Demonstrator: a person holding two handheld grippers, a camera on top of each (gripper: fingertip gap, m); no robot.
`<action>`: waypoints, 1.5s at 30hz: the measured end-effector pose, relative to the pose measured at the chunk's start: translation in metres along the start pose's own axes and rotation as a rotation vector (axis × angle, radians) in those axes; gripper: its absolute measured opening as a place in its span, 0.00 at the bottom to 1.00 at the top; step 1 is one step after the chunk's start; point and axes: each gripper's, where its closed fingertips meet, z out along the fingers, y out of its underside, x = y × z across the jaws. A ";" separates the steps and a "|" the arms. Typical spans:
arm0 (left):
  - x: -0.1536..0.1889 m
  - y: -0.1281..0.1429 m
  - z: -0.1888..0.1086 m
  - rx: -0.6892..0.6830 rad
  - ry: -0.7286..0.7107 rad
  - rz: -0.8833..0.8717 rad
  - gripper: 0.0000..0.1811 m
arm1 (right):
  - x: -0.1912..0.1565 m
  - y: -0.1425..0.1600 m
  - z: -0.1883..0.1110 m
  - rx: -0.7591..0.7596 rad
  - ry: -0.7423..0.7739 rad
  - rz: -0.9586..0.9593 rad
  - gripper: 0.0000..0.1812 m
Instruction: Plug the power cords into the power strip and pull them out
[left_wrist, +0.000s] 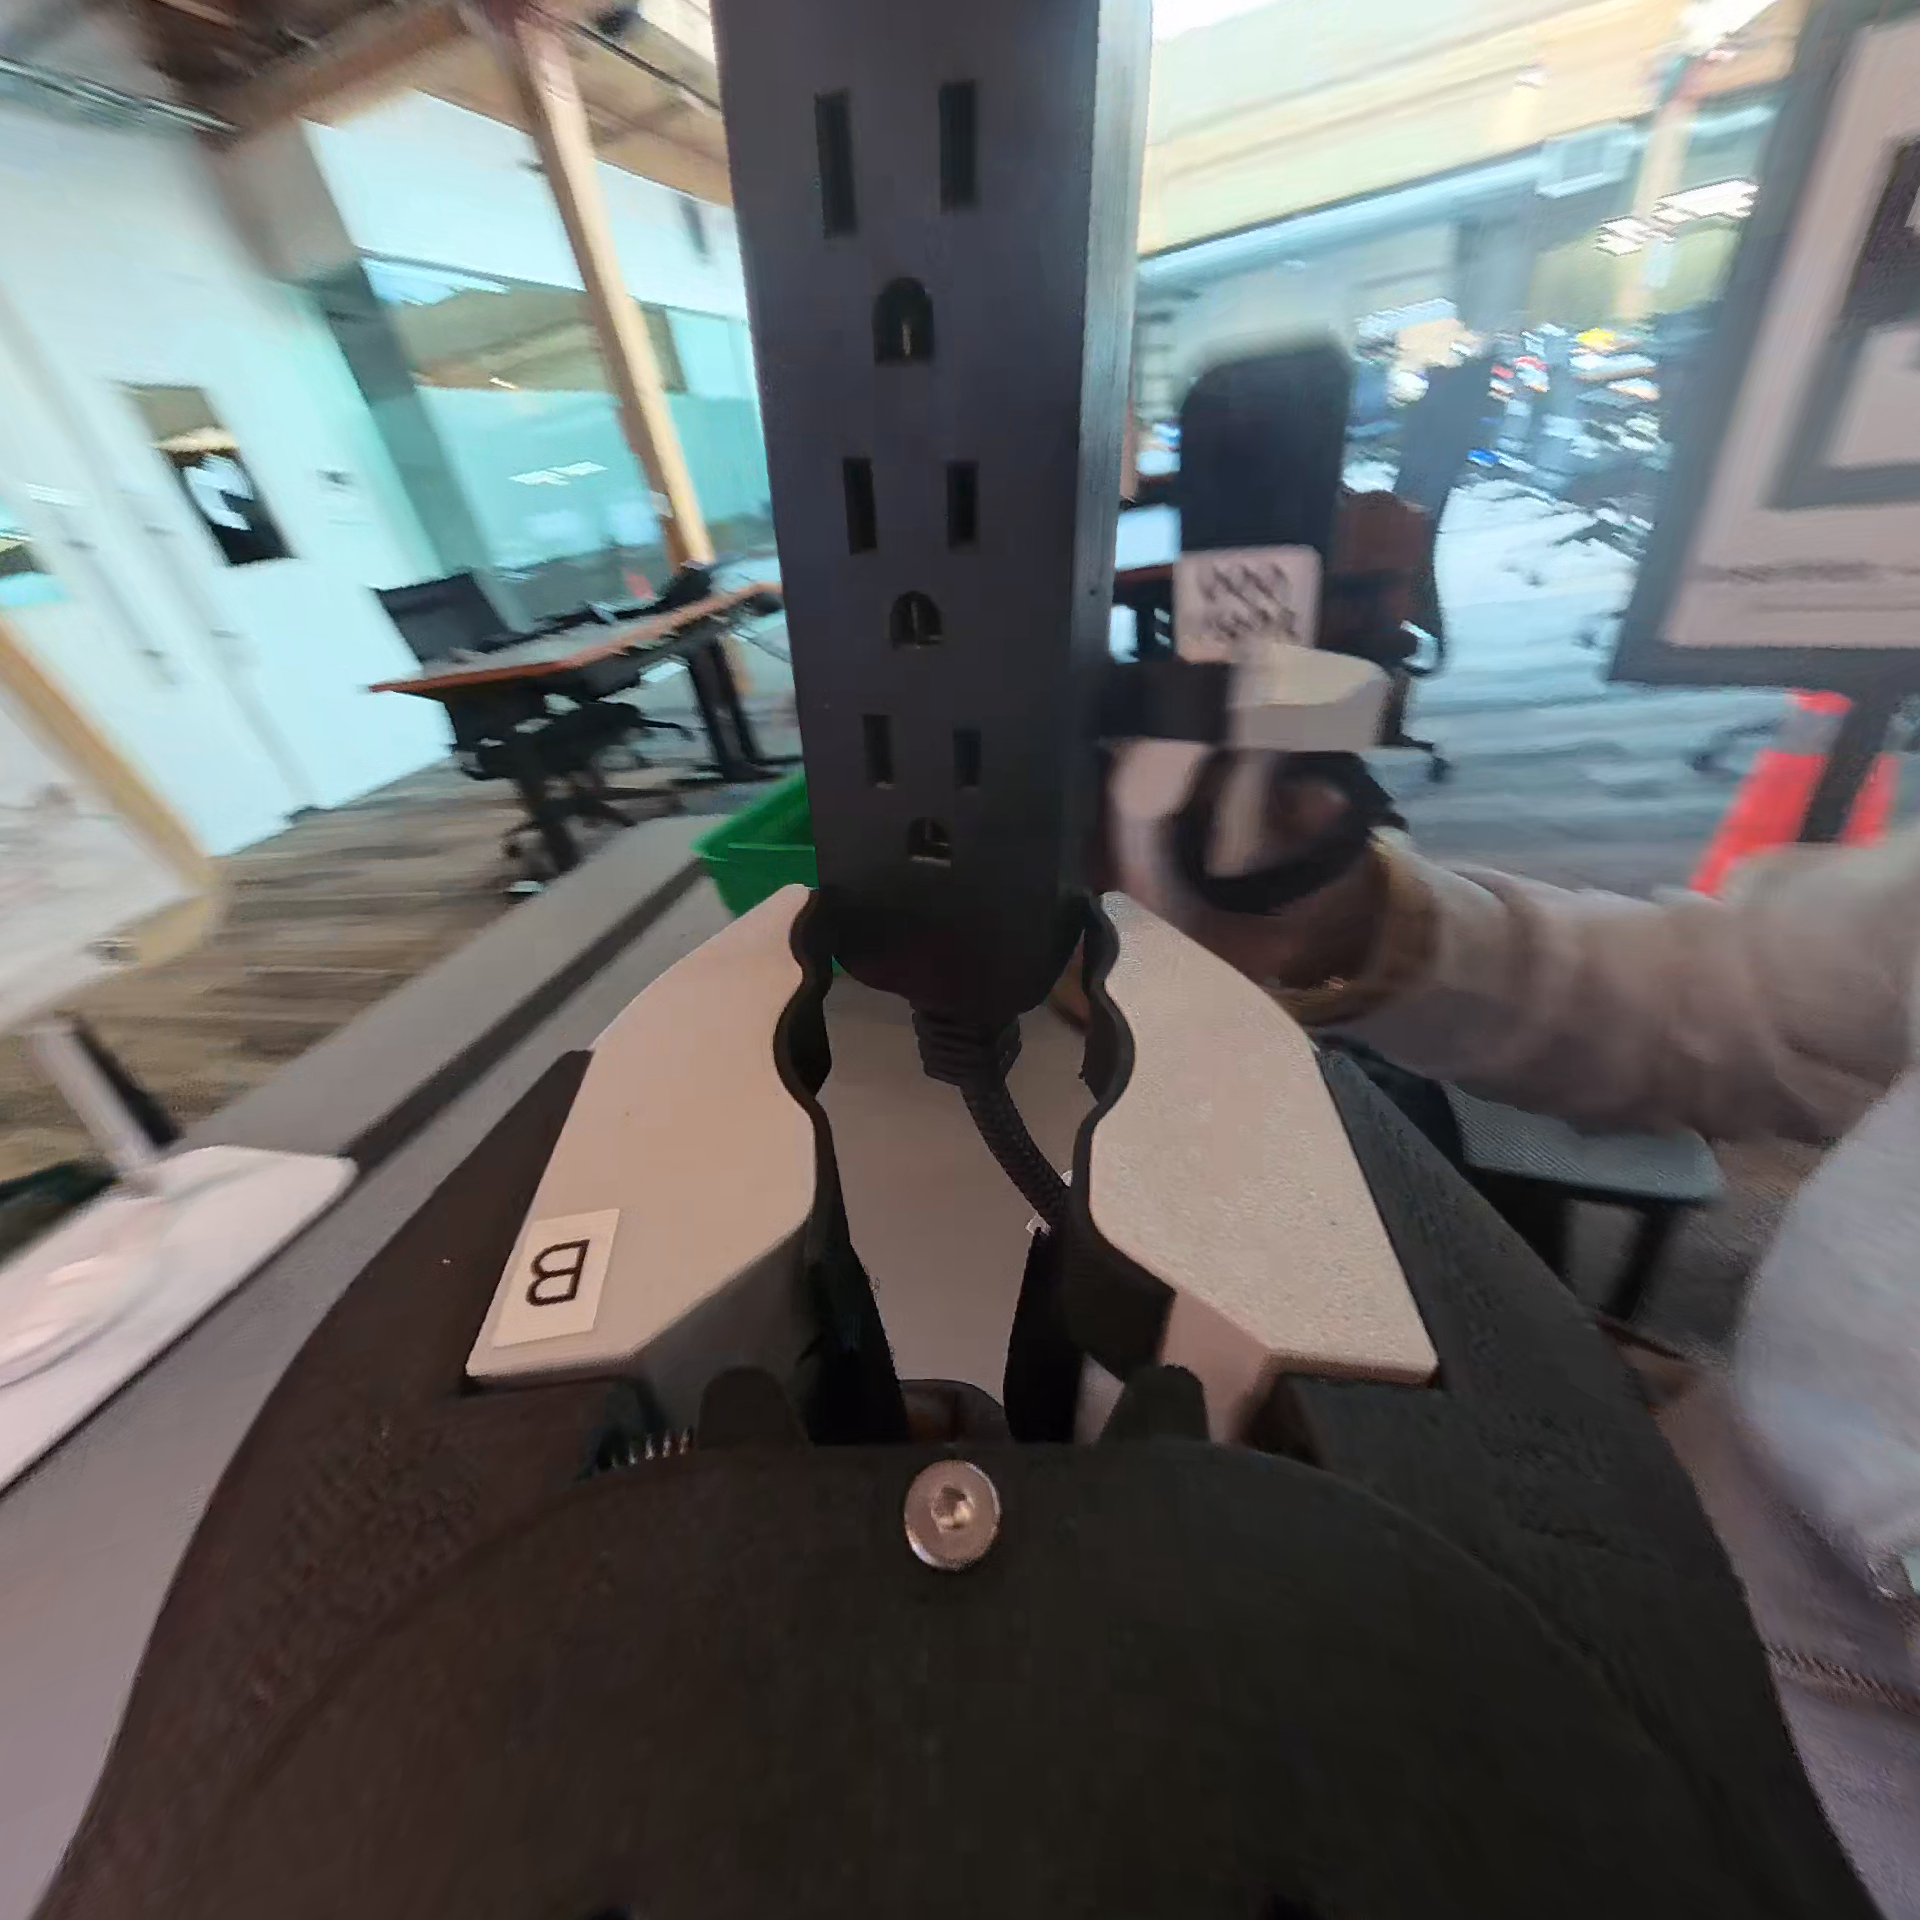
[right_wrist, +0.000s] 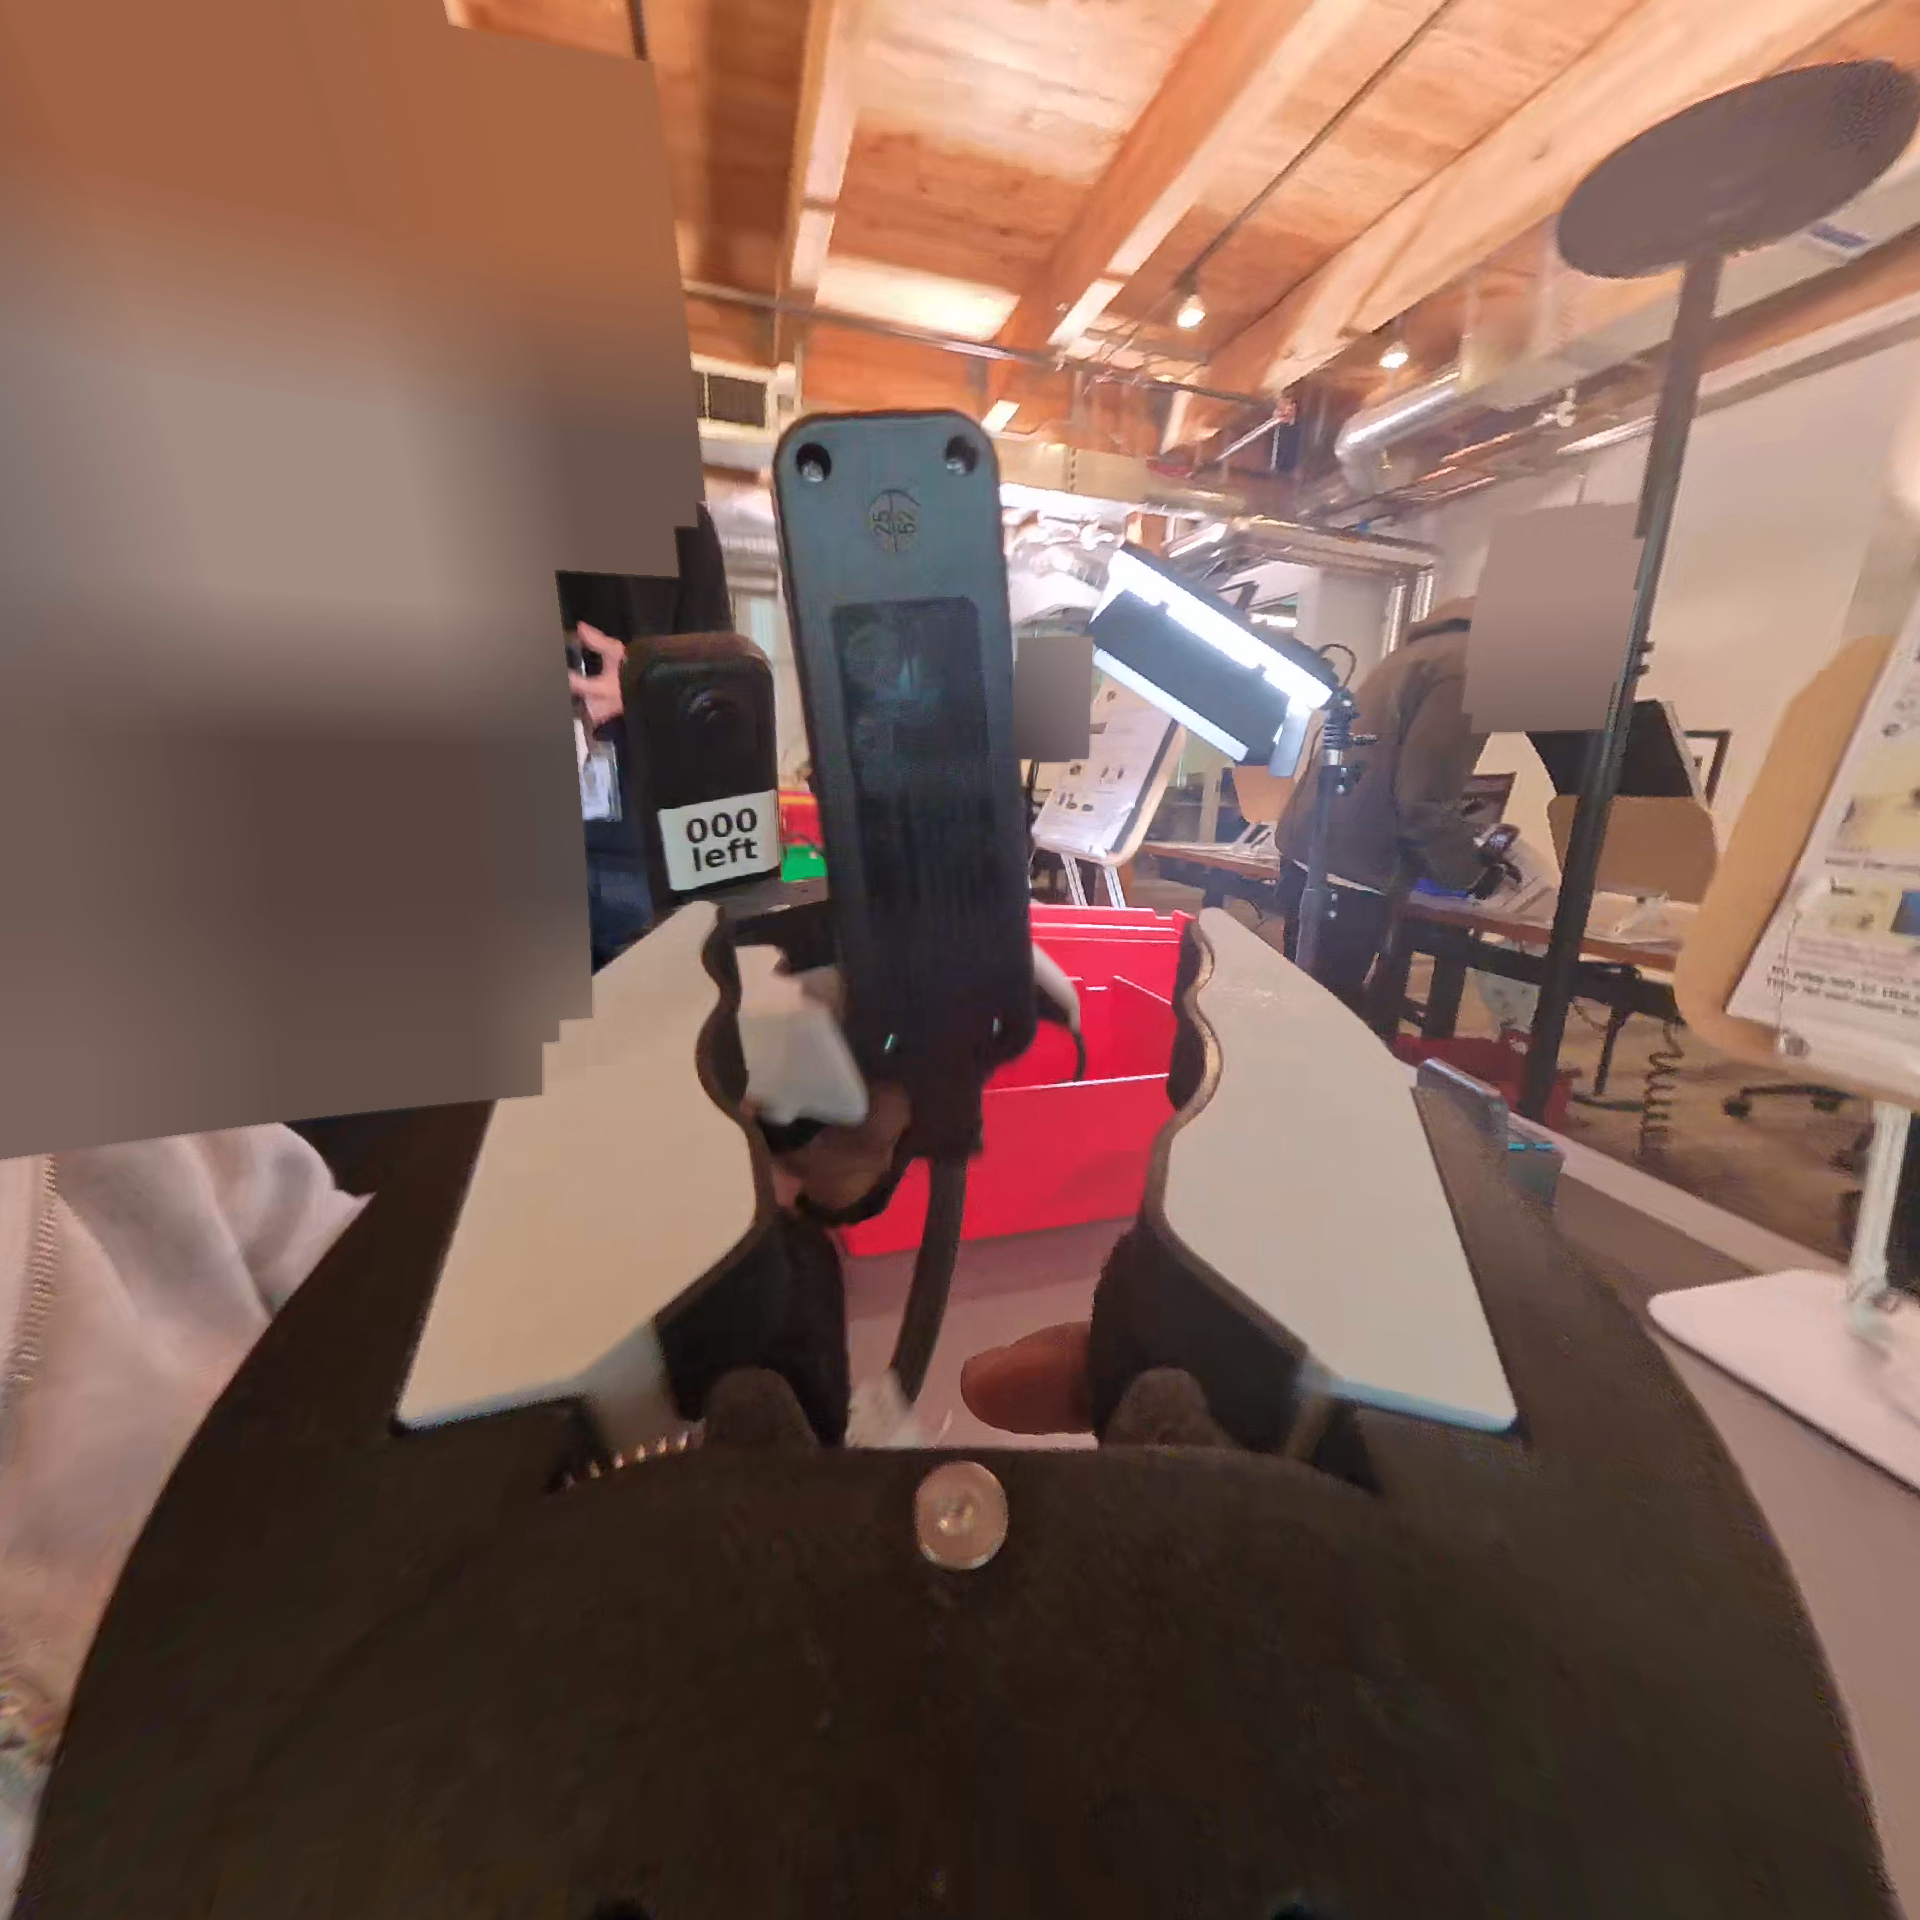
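Power strip (left_wrist: 935, 468) stands upright in the left wrist view, sockets toward the camera, its cord end clamped in the left tool (left_wrist: 951, 987) above the grey bench (left_wrist: 582, 956). Right wrist view: the right tool (right_wrist: 956, 997) gapes wide, gripping nothing, the strip's back (right_wrist: 904, 748) and a red bin (right_wrist: 1081, 1132) beyond

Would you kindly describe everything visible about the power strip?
The power strip is a long, dark, matte plastic bar held upright off the table. Its front shows three empty outlets; its back has two screw holes. The left gripper clamps its bottom end, where a braided black cord exits.
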 end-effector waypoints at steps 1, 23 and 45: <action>0.004 0.007 0.004 -0.015 0.020 -0.001 0.25 | -0.001 0.003 0.005 -0.015 -0.009 -0.043 0.40; 0.006 -0.007 -0.016 0.029 -0.032 0.392 0.15 | 0.000 0.050 -0.010 -0.252 0.107 -1.039 0.25; -0.075 0.041 -0.082 0.242 -0.298 -0.038 0.30 | 0.083 0.164 -0.054 -0.916 0.232 -1.695 0.15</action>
